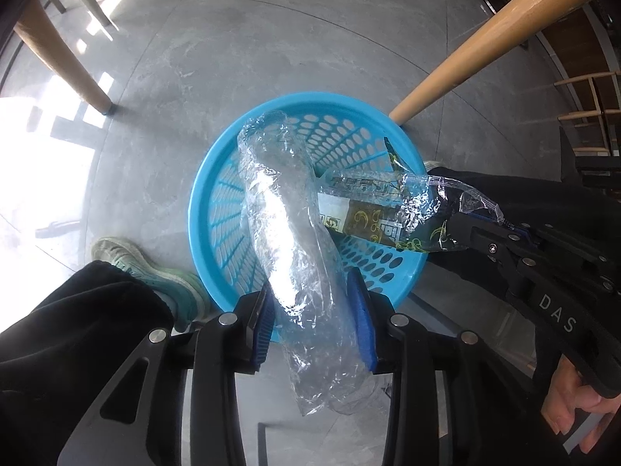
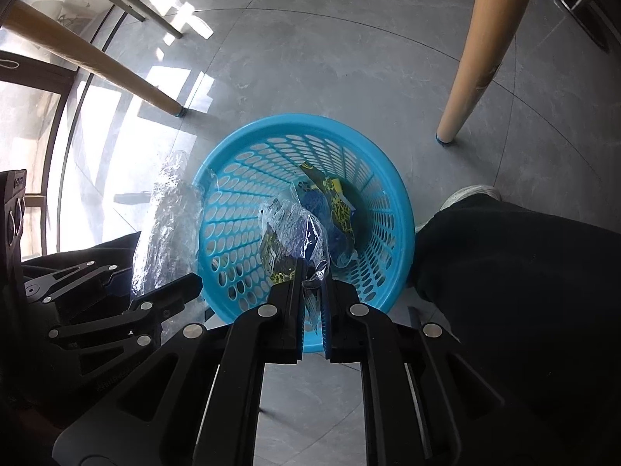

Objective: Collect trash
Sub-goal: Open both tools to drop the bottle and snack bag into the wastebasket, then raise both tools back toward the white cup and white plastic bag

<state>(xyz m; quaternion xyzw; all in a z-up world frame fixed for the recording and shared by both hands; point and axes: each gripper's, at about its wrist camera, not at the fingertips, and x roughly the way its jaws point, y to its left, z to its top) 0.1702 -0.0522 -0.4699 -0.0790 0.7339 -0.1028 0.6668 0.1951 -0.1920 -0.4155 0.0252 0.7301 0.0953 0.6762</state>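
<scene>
We hold our left gripper (image 1: 310,310) around a crumpled clear plastic bottle (image 1: 287,225) and our right gripper (image 2: 312,303) nearly closed on a printed clear plastic wrapper (image 2: 295,233), both above the round blue perforated plastic basket (image 2: 388,272); releasing them seems next.

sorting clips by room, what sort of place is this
Probably a home dining area: grey stone-look floor tiles, round tapered wooden table legs, and a round blue perforated plastic wastebasket on the floor.
</scene>
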